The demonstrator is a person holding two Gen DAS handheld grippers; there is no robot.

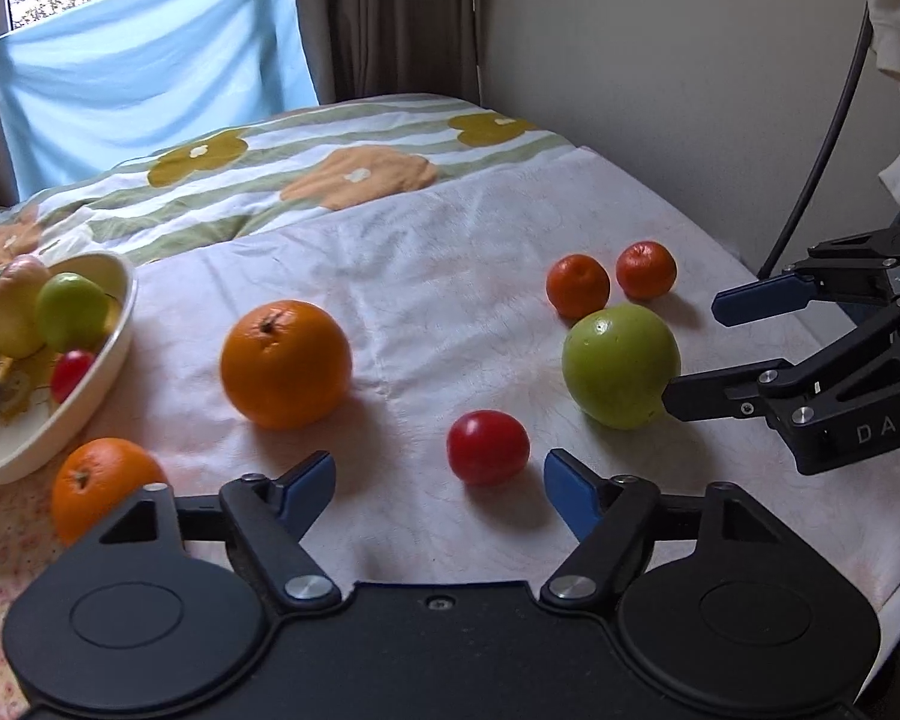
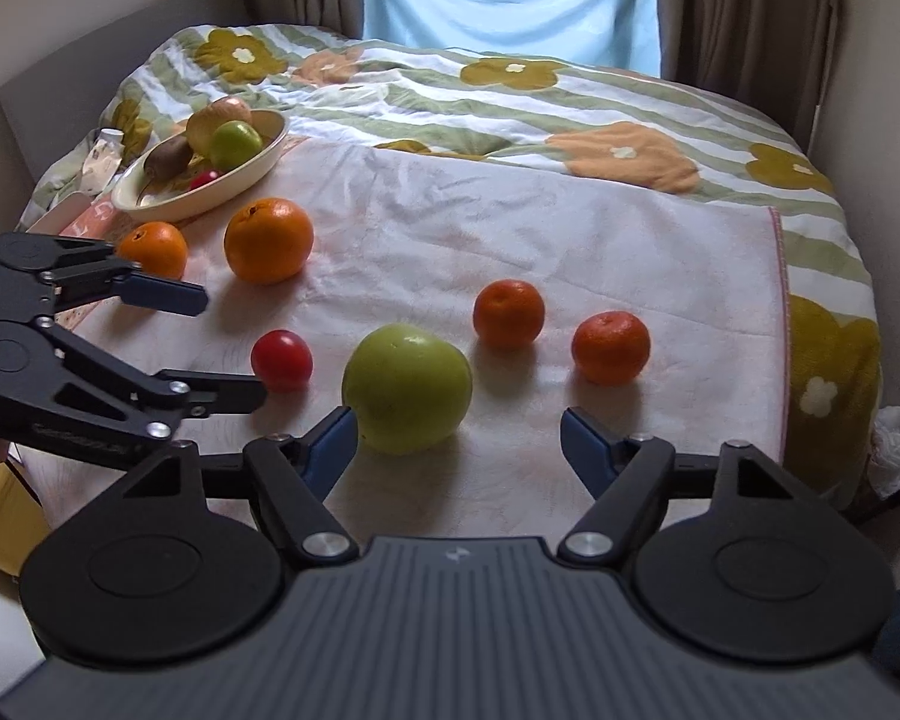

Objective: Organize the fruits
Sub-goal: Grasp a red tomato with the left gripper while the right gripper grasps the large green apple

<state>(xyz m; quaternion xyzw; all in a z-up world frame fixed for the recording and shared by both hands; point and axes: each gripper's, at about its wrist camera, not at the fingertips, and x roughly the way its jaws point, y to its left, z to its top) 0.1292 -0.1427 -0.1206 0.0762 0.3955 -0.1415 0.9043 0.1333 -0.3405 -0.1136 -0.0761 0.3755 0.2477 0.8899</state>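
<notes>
My two grippers over fruit on the bed.
Left gripper [image 1: 439,477] gapes empty by the red tomato [image 1: 487,447]; right gripper [image 2: 459,435] gapes, green apple [image 2: 407,389] touching one finger.

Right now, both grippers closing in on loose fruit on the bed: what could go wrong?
1. The green apple and red tomato sit loose on soft blanket; a nudge from an open finger may roll them.
2. The right gripper and left gripper work close together and could collide.
3. The bowl already looks crowded; added fruit might tumble out.
</notes>
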